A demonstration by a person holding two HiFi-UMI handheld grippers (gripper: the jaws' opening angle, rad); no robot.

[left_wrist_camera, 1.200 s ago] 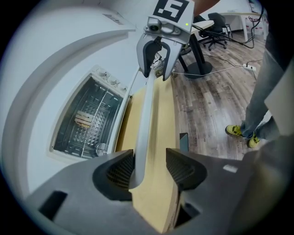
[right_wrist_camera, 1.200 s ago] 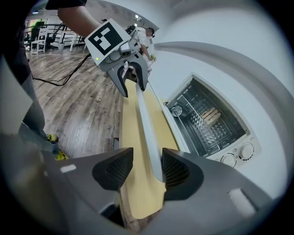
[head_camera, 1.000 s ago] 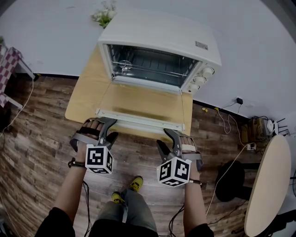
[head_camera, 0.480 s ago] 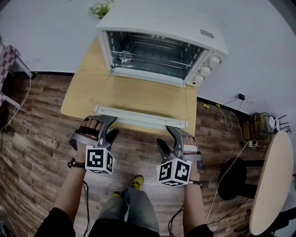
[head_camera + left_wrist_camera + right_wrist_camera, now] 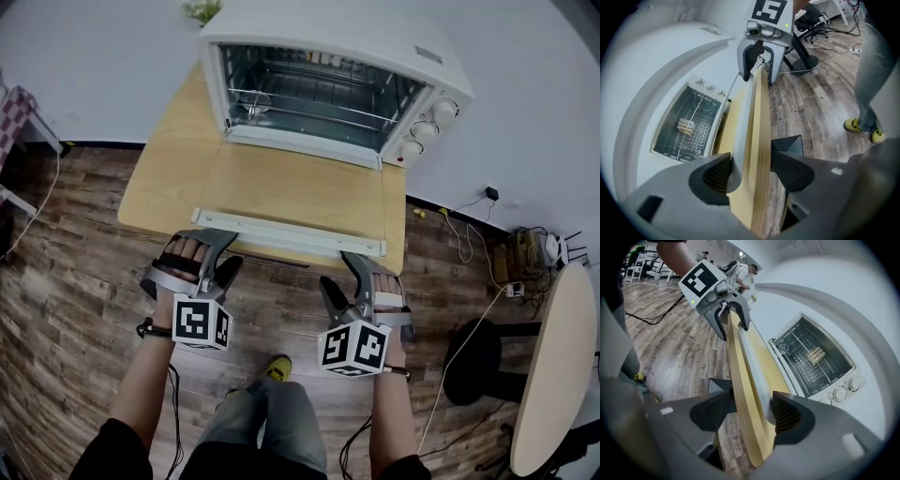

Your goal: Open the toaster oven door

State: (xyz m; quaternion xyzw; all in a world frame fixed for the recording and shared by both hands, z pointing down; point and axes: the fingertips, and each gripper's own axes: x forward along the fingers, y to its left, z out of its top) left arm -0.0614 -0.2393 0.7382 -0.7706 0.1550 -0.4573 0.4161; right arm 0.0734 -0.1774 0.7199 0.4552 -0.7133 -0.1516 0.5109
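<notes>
Beyond both jaw pairs, a white oven [image 5: 328,56], box-shaped, cavity open to view. Door [image 5: 300,187] dropped fully open, lying flat on the table [image 5: 164,178] between cavity and jaws, white-framed, pane the same tan as the wood. Along the door's near edge, a long white handle [image 5: 281,232].

Straddling that handle and the table edge with the left gripper [image 5: 751,157]: jaws apart, just widened, one pad over the handle, the other under the table edge, no squeeze visible. Likewise with the right gripper [image 5: 754,401], further along the same handle: jaws wide, just opened further, handle and table edge between them.

Counted: one oven, one door, one handle, one wire rack [image 5: 309,112], three knobs [image 5: 427,131], one small wooden piece [image 5: 686,126] on the rack, two grippers.
</notes>
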